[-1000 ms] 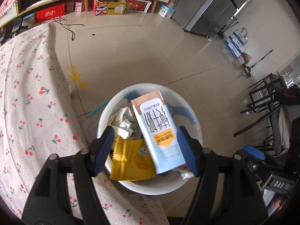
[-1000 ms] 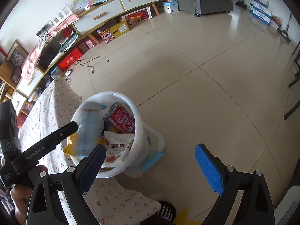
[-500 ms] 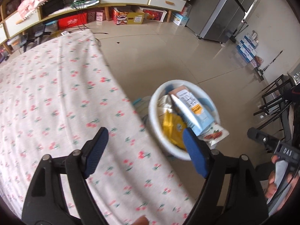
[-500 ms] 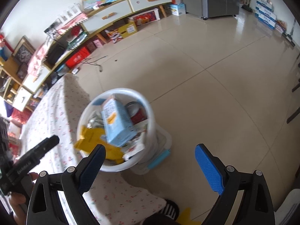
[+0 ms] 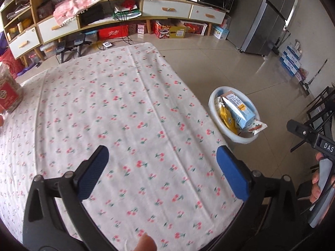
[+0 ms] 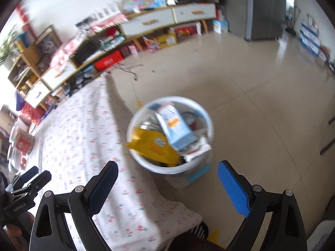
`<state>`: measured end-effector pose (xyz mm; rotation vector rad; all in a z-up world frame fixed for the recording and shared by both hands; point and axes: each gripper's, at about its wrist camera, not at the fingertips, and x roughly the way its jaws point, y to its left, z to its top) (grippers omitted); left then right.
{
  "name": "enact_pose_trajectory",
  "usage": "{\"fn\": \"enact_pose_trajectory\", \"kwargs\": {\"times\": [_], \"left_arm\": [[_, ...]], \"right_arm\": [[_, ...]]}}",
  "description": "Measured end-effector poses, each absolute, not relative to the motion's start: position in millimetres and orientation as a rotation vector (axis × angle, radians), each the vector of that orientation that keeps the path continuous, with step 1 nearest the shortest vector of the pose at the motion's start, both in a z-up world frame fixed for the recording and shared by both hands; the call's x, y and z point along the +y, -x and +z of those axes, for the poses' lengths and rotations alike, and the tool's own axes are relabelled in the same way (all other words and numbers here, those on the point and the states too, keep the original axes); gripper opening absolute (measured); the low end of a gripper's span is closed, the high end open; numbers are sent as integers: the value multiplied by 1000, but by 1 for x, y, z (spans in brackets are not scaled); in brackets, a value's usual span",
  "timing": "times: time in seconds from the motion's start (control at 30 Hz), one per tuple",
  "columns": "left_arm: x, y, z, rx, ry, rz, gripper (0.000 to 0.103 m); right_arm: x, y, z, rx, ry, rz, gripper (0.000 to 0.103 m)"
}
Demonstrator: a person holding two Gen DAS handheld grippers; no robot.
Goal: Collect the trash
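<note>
While the left gripper [image 5: 162,171] is hovering over the cherry-print tablecloth [image 5: 117,113], its blue-padded fingers [image 5: 93,172] are standing spread wide apart with nothing between them. The cloth beneath them is lying flat and is covering the table to its right-hand edge. A white bin [image 5: 213,102] is standing on the tiled floor [image 5: 219,67] just beside that edge, and it is holding the collected trash: a pale blue carton [image 5: 238,110] is lying tilted on top, a yellow wrapper [image 5: 227,119] is sitting against the bin's near wall, and a white packet with red print [image 5: 257,126] is overhanging the rim on the side away from the table. A red-labelled jar [image 5: 8,92] is standing at the far left edge of the cloth.

The right gripper [image 6: 167,185] is hanging above the table corner and the floor, with its fingers [image 6: 234,188] likewise released and gripping nothing. In this blurred view the bin [image 6: 205,113] is appearing ahead of the fingers, the carton [image 6: 175,127] is lying across its top, and the wrapper [image 6: 155,145] is projecting over the rim toward the tablecloth [image 6: 83,138]. A pale blue part [image 6: 199,173] is showing low beside the bin's base; what it belongs to cannot be told.

Along the far wall a low cabinet with white drawers [image 5: 167,10] is running behind the table, and a grey refrigerator [image 5: 270,18] is standing at the right.
</note>
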<state>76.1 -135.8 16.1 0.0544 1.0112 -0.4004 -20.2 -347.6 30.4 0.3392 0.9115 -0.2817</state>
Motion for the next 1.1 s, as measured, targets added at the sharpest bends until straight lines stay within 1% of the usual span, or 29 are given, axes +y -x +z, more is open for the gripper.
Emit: {"fn": "enact_pose_trajectory", "kwargs": {"times": [0.2, 0.37, 0.47, 0.63, 0.77, 1.1], "left_arm": [[-102, -46, 18, 971, -62, -342, 102], [-71, -30, -1, 990, -6, -270, 102], [-59, -21, -4, 970, 17, -227, 102], [-44, -3, -2, 869, -8, -123, 102], [-38, 0, -6, 874, 46, -125, 102], [-41, 5, -6, 836, 36, -104, 102]], "right_arm": [[-296, 40, 46, 813, -264, -258, 97], [-264, 49, 35, 798, -202, -251, 97], [-251, 55, 28, 783, -166, -252, 97], [-236, 63, 13, 750, -120, -250, 97], [-229, 58, 5, 745, -87, -238, 97], [-221, 54, -5, 757, -61, -226, 97]]}}
